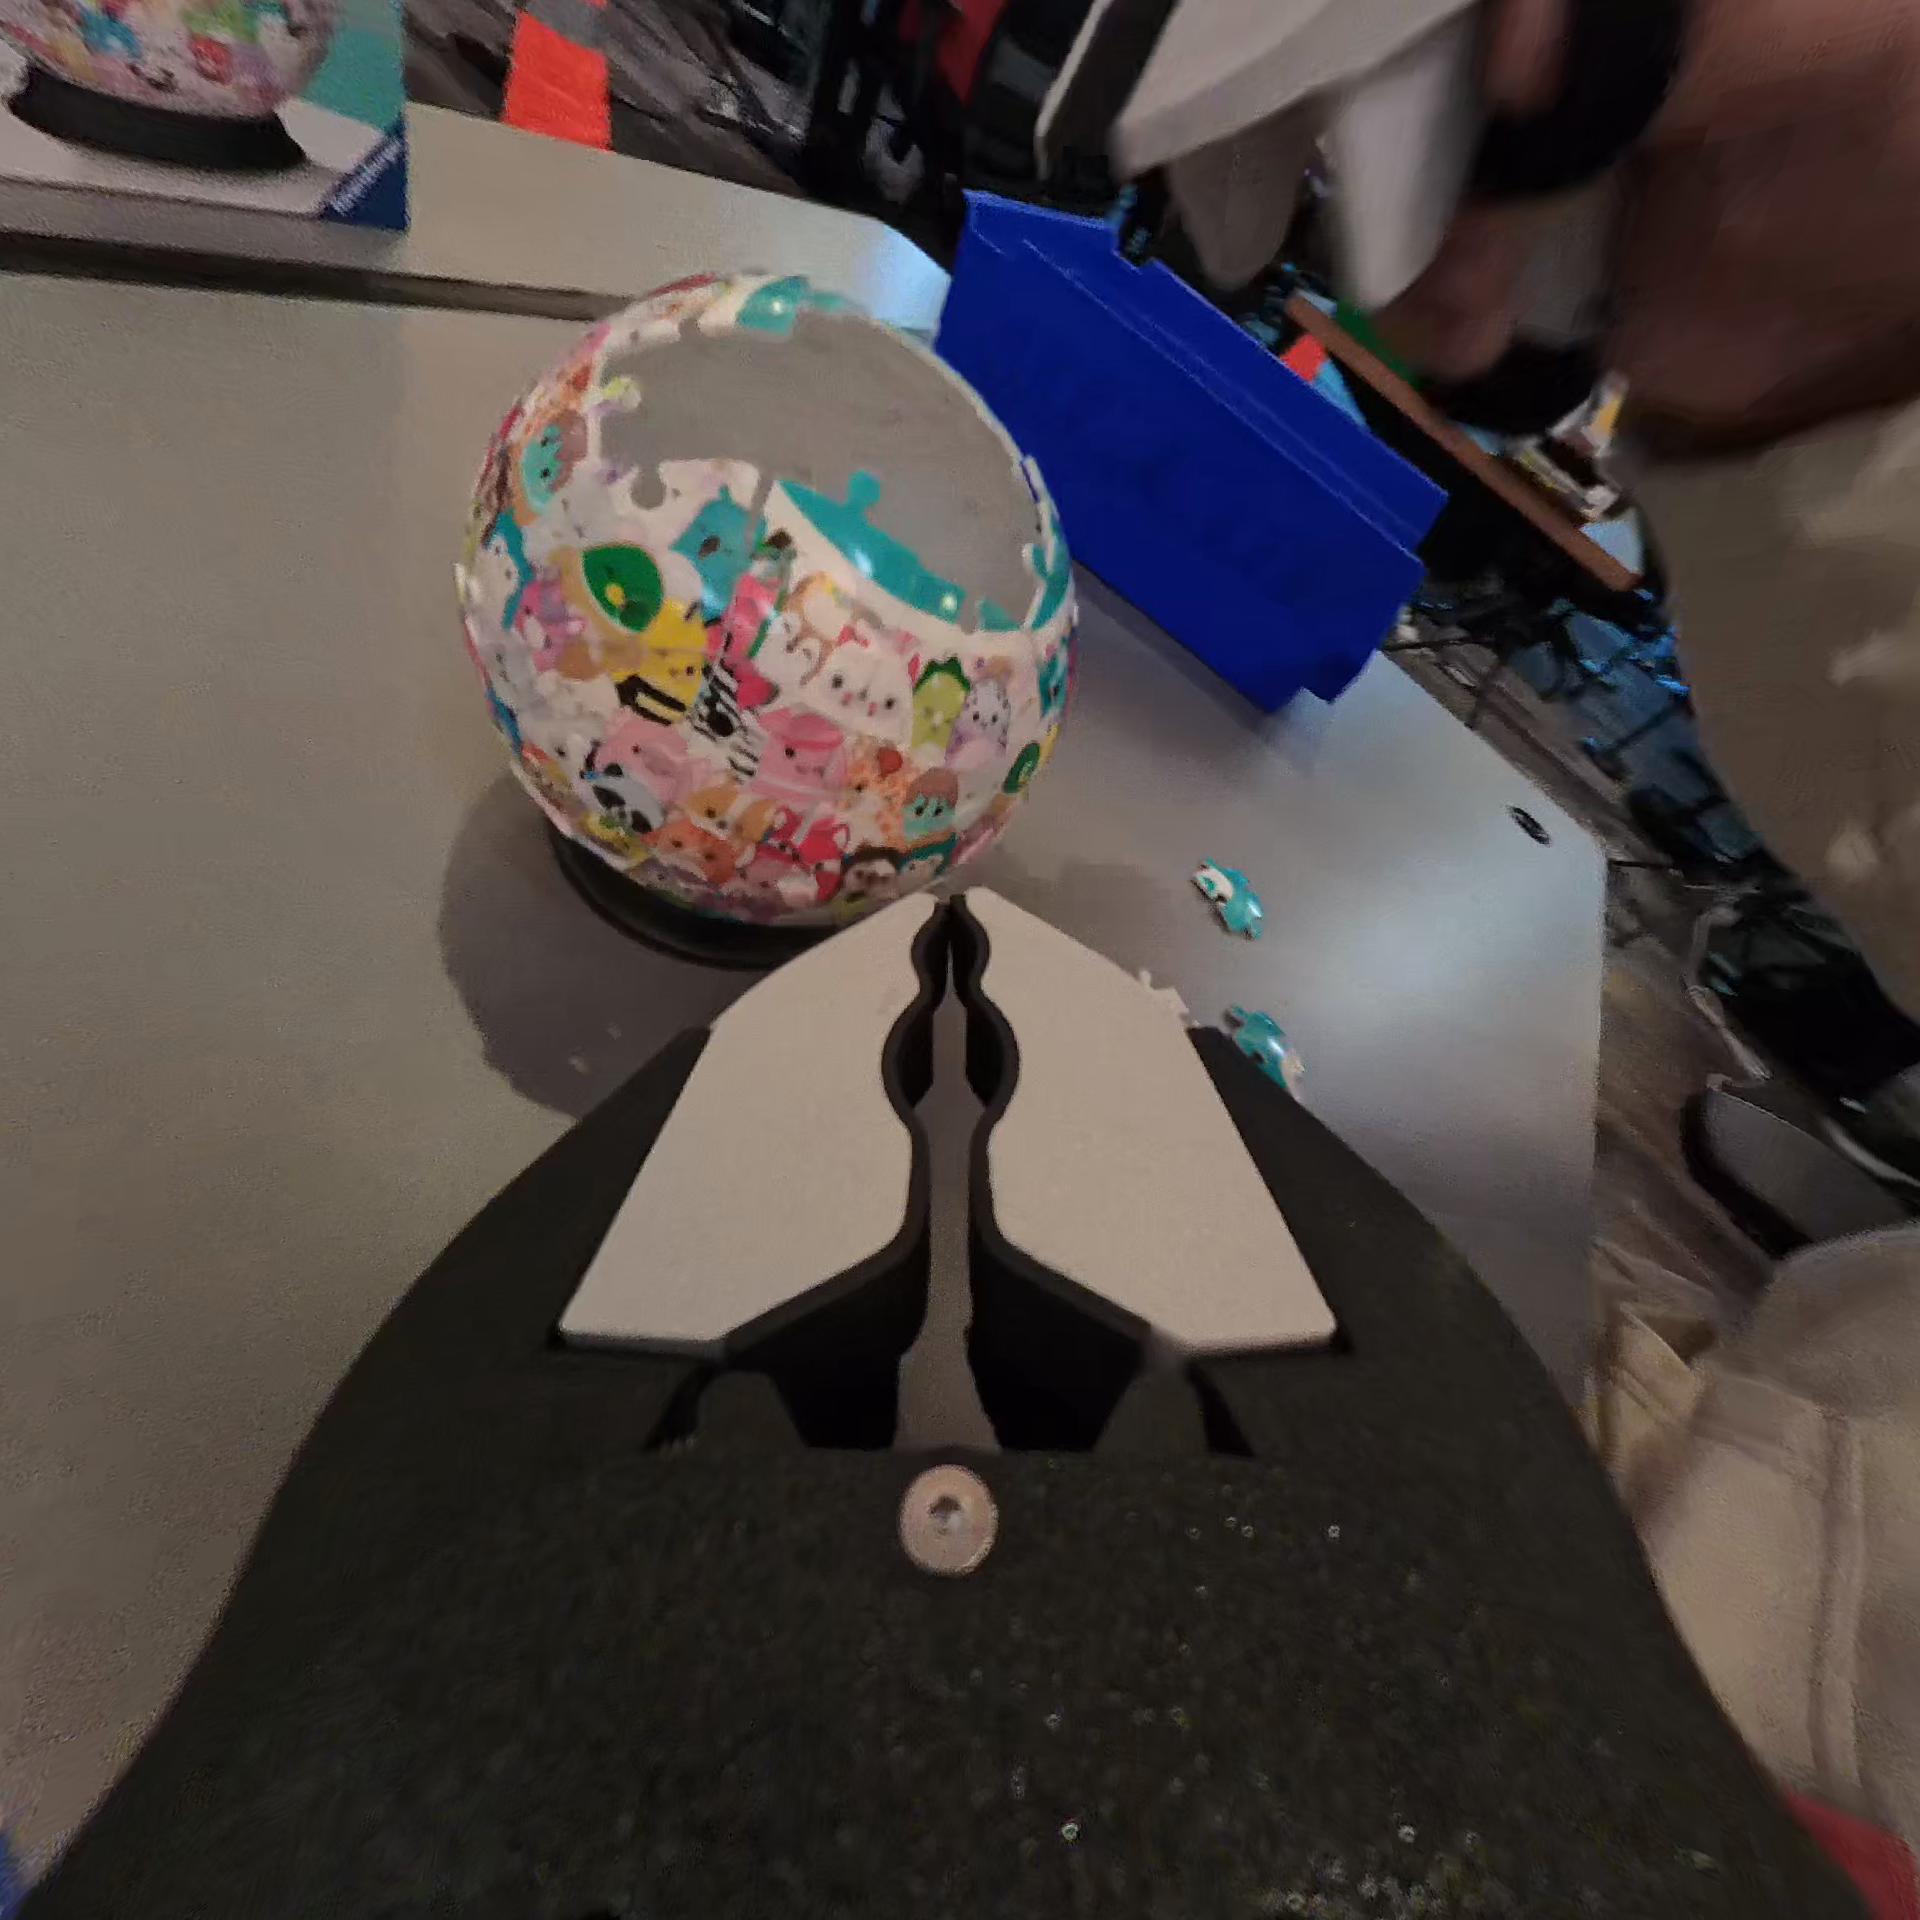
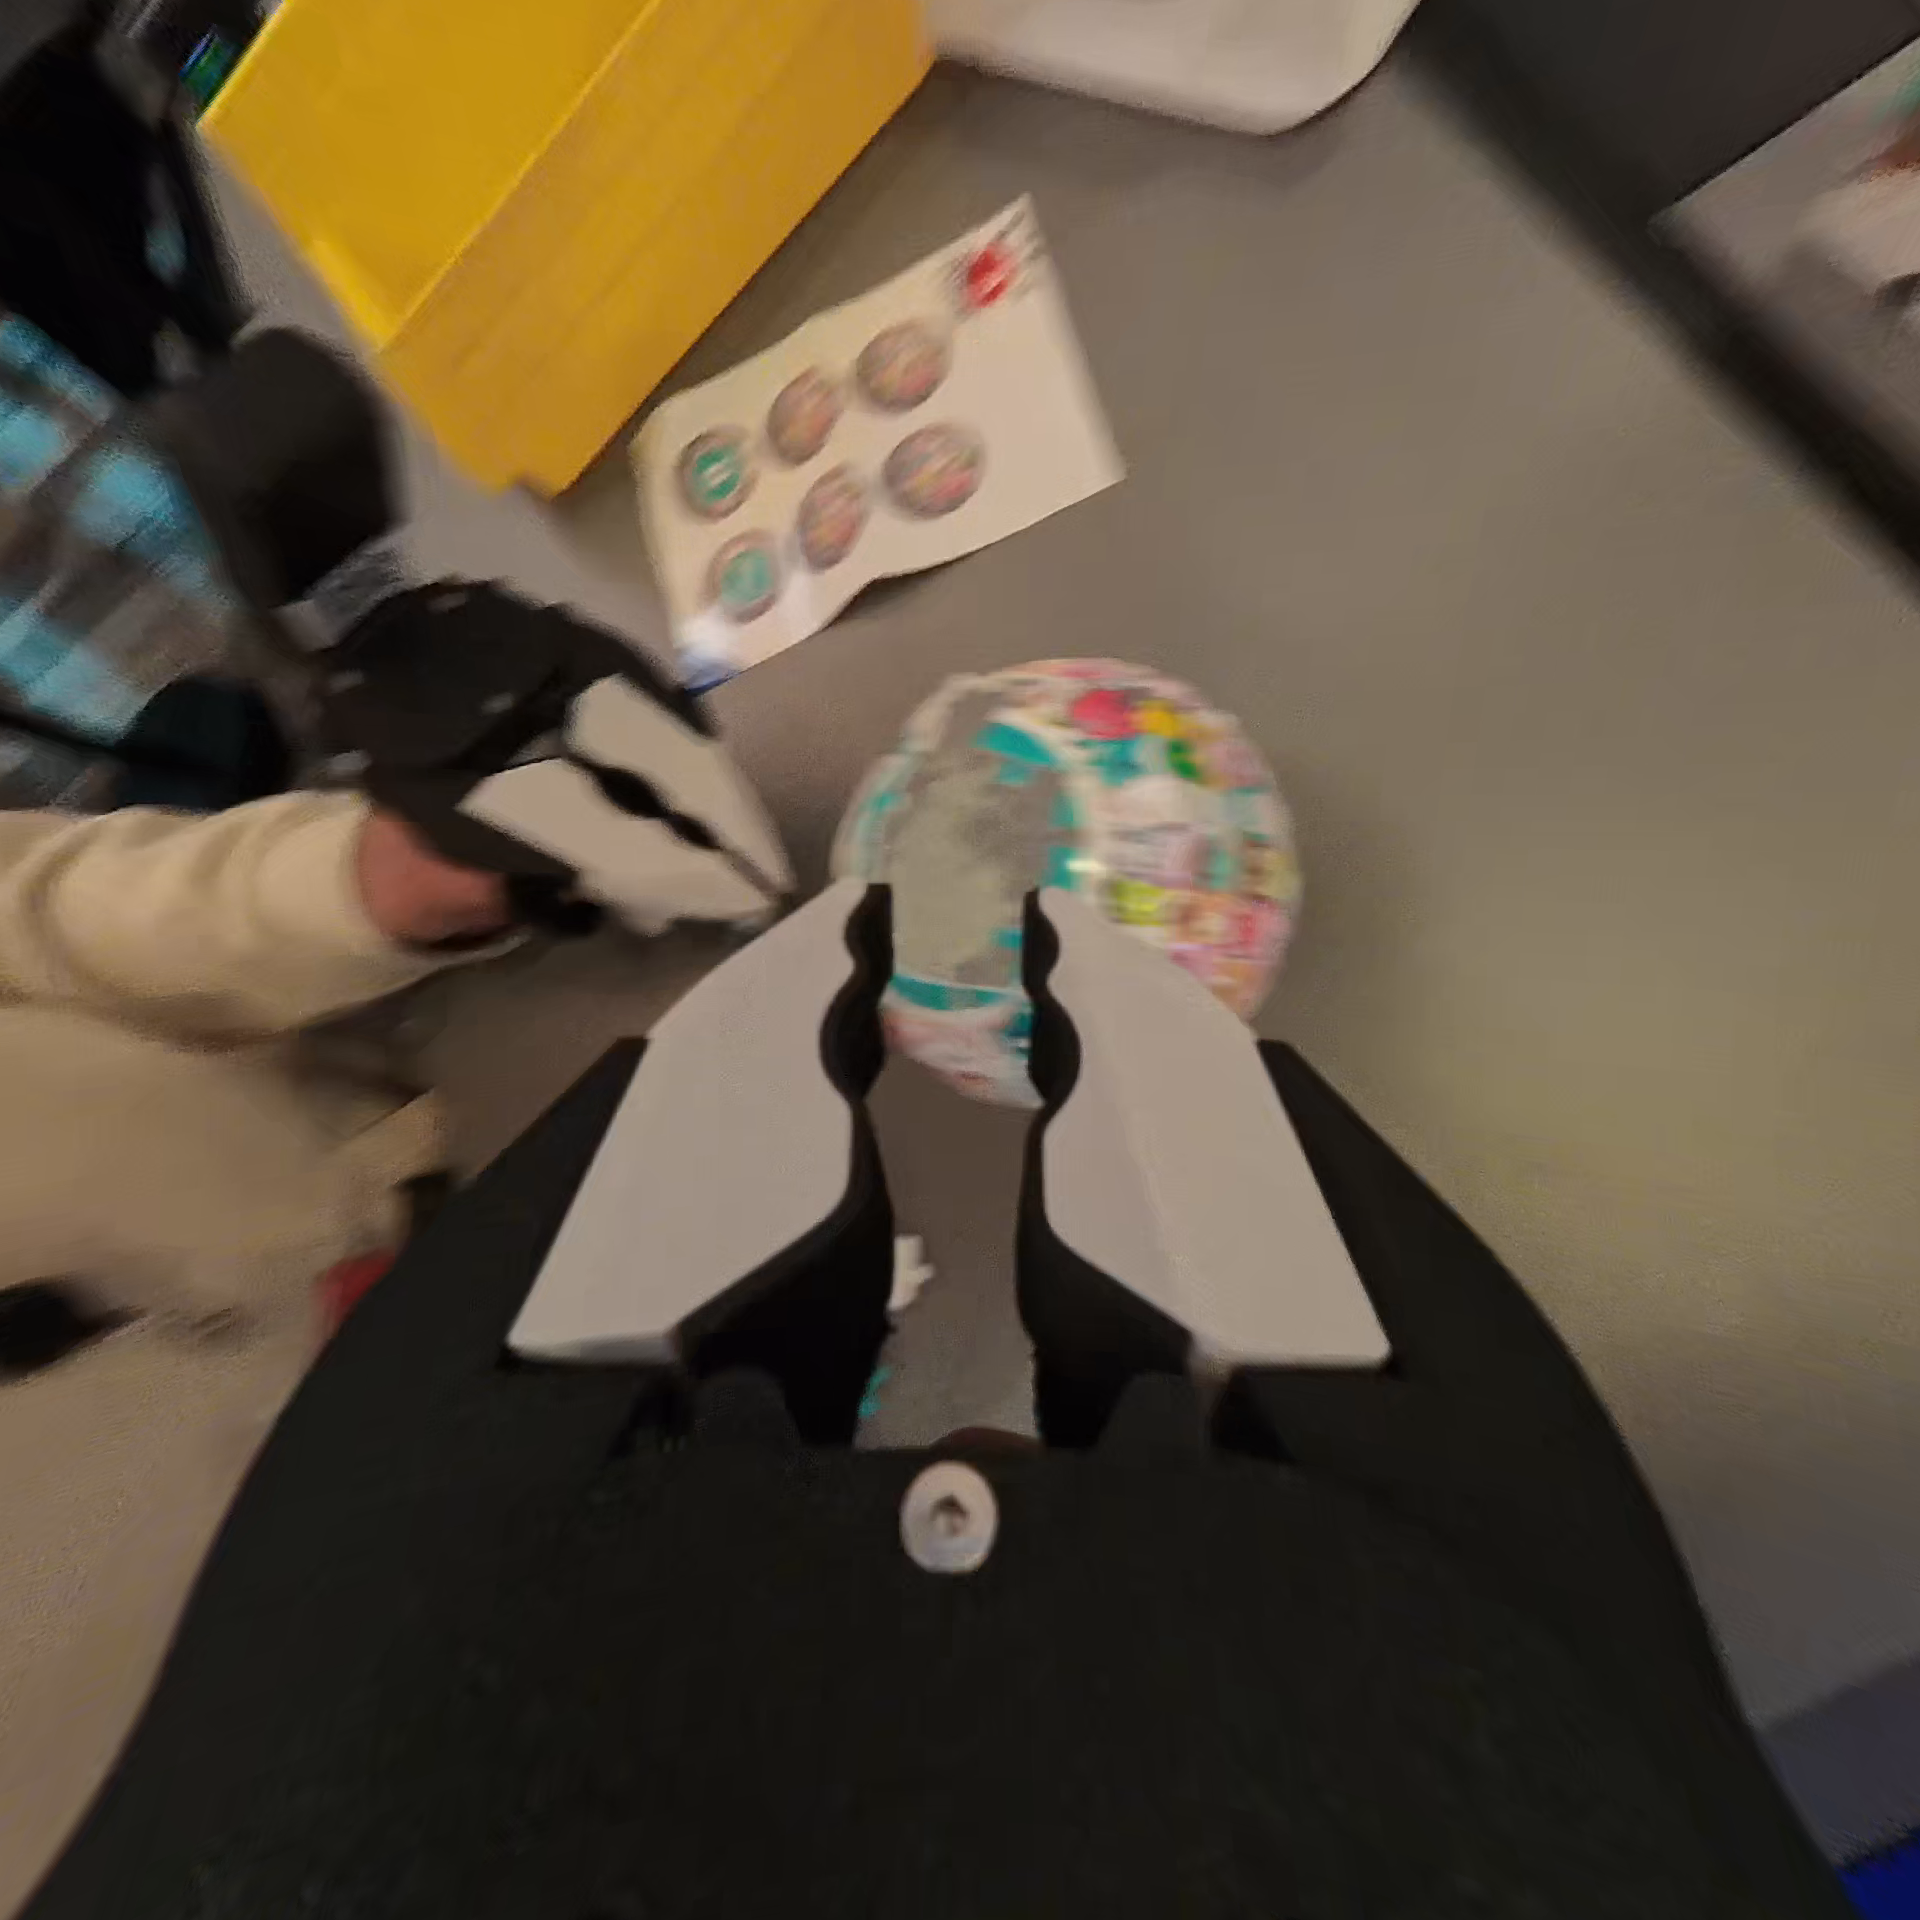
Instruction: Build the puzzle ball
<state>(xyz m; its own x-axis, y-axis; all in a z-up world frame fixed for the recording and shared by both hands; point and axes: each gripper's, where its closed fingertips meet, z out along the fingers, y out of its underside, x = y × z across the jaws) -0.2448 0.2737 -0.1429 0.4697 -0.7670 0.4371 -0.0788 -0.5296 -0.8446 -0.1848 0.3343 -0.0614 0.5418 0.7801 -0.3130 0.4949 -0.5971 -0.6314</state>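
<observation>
The colourful puzzle ball stands on a dark ring stand on the grey table, with a large open hole at its top right. My left gripper is shut and empty, its tips just in front of the ball's lower side. Two loose teal pieces lie to the right of it. In the blurred right wrist view my right gripper is open and empty, above the ball, looking down at the hole. The left gripper shows there too, left of the ball.
A blue bin stands behind the ball on the right. The puzzle box is at the far left. A yellow bin and an instruction sheet lie beyond the ball. A small white piece lies under my right gripper. About 12 centimetres separates my left fingertips from my right.
</observation>
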